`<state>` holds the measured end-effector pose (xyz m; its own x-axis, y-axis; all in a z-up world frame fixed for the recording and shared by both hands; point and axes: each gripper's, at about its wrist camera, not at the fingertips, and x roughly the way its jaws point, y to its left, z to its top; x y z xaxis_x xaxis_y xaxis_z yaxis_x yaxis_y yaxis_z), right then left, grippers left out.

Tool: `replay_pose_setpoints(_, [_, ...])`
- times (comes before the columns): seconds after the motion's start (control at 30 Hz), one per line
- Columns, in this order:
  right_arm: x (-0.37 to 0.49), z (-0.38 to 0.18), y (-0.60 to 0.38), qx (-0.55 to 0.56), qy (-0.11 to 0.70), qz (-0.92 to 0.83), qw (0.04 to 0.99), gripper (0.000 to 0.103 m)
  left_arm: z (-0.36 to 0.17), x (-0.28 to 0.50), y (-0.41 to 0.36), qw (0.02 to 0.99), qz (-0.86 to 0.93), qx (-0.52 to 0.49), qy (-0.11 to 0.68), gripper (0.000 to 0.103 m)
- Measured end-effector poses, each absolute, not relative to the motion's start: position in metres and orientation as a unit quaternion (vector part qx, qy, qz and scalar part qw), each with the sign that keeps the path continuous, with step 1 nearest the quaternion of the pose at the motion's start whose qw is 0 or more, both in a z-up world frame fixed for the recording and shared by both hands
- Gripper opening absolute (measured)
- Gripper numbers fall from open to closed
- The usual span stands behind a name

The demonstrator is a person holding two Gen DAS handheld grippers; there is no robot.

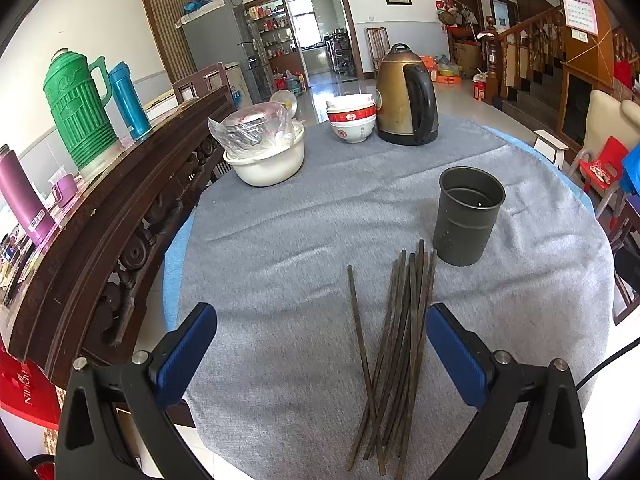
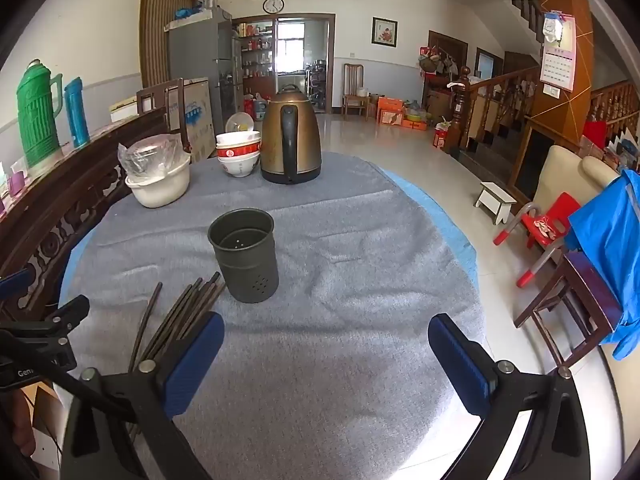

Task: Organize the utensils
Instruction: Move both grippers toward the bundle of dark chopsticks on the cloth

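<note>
Several dark chopsticks [image 1: 400, 344] lie in a loose bundle on the grey cloth, one stick a little apart on the left. A dark metal utensil cup [image 1: 468, 216] stands upright and empty just beyond their far ends. My left gripper [image 1: 320, 354] hovers open above the near half of the bundle, touching nothing. In the right wrist view the chopsticks [image 2: 180, 316] lie at the lower left, partly hidden behind my left finger, and the cup [image 2: 246, 256] stands ahead. My right gripper [image 2: 326, 360] is open over bare cloth, right of the chopsticks. The left gripper's black frame [image 2: 44, 340] shows at the left edge.
At the table's far side stand a brass kettle [image 1: 406, 96], stacked red-and-white bowls [image 1: 352, 118] and a cream basin [image 1: 264, 160] with bagged items. A dark carved wooden sideboard [image 1: 100, 240] with flasks runs along the left. A wooden chair [image 2: 576, 300] with blue cloth stands right.
</note>
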<state>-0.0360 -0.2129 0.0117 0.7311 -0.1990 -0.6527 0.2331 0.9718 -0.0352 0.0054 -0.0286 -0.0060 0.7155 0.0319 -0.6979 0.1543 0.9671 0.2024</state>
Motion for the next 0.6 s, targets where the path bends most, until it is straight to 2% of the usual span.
replay_pose_setpoints(0.6, [-0.027,0.002,-0.214,0.031,0.361,-0.115,0.925,0.103,-0.015,0.012,-0.034,0.912,-0.037,0.129,0.387,0.103])
